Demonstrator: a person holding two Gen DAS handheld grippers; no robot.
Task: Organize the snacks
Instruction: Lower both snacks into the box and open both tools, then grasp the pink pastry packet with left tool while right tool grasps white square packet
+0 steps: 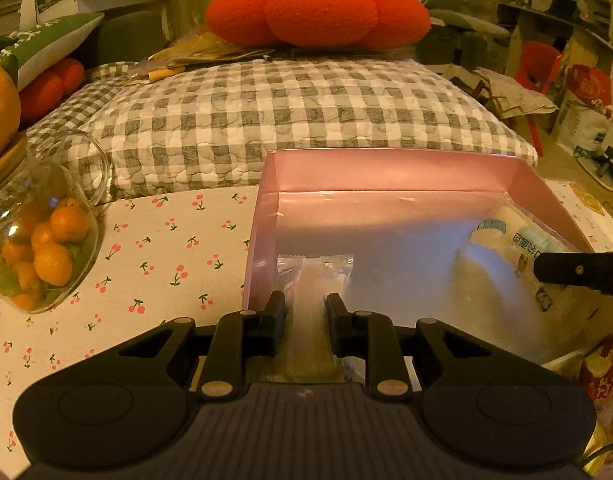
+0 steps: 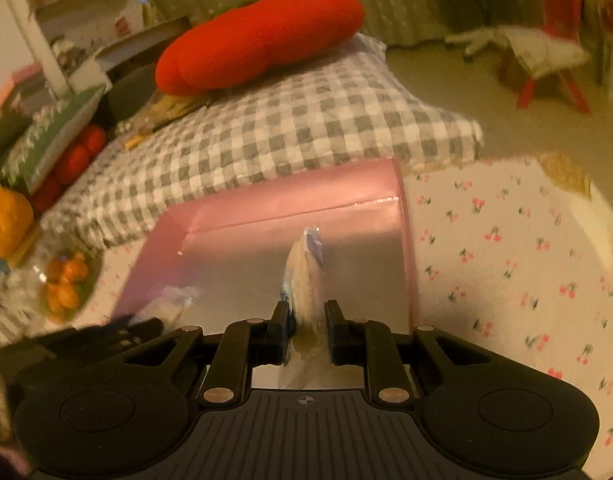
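A pink open box [image 1: 390, 168] stands on the cherry-print tablecloth; it also shows in the right wrist view [image 2: 290, 196]. My left gripper [image 1: 305, 312] is shut on a clear-wrapped snack bar [image 1: 308, 280], held over the box's near left corner. My right gripper [image 2: 305, 316] is shut on a wrapped snack packet [image 2: 306, 272], held on edge above the box floor. In the left wrist view, the right gripper's finger [image 1: 578, 270] reaches in from the right with that white printed packet [image 1: 514, 248]. The left gripper [image 2: 86, 336] shows blurred at the lower left of the right wrist view.
A glass jar of small oranges [image 1: 46, 240] lies tilted at the table's left. A grey checked cushion [image 1: 290, 120] with a red pumpkin pillow [image 1: 318, 8] sits behind the box. A red-patterned bag [image 1: 602, 368] is at the right edge. Cherry tablecloth [image 2: 506, 264] extends right.
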